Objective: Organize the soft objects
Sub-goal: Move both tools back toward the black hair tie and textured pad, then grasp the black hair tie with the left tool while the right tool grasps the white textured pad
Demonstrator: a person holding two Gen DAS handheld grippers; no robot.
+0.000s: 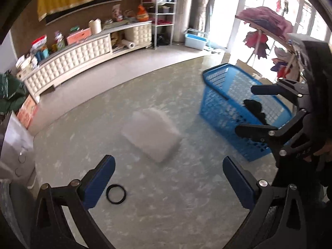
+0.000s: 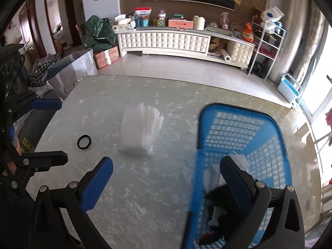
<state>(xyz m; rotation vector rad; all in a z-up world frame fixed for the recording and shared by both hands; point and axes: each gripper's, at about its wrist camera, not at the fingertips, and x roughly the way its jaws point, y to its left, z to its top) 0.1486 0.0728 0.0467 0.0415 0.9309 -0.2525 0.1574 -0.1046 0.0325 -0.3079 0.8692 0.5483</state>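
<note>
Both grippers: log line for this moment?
left gripper open | right gripper open | white stack on table | basket holds dark item

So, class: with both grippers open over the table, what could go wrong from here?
1. The white stack is loose, layered sheets; a pinch may lift only some.
2. The black ring lies beside it and could get knocked away.
3. The basket looks light; a bump from the right gripper may shift it.

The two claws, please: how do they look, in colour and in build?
Both are alike. The left claw and the right claw each have two flat blue fingers on black angular linkage arms joined with round silver bolts. Seen from the left wrist view, the right claw's fingers look black from their outer side.
</note>
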